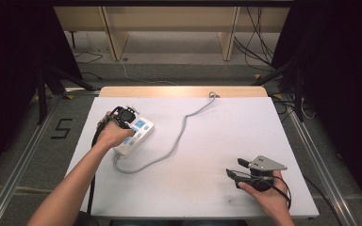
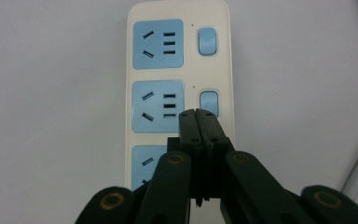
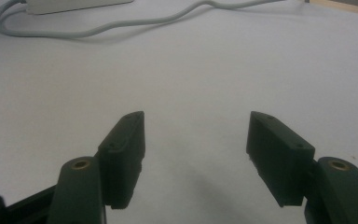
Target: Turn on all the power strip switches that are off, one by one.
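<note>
A cream power strip (image 1: 135, 136) with blue sockets lies on the white table at the left; its grey cable (image 1: 179, 136) snakes toward the far edge. My left gripper (image 1: 128, 123) hovers over the strip with its jaws shut together and nothing between them. In the left gripper view the closed tips (image 2: 199, 114) sit just below the middle blue switch (image 2: 209, 102) of the power strip (image 2: 179, 70). My right gripper (image 1: 235, 168) rests near the front right of the table, open, with only bare table between its fingers (image 3: 126, 154).
The white table top (image 1: 217, 127) has a wooden strip along its far edge. Beyond it are floor cables and wooden furniture legs. Dark curtains stand at both sides. The strip's cable (image 3: 121, 23) shows at the top of the right gripper view.
</note>
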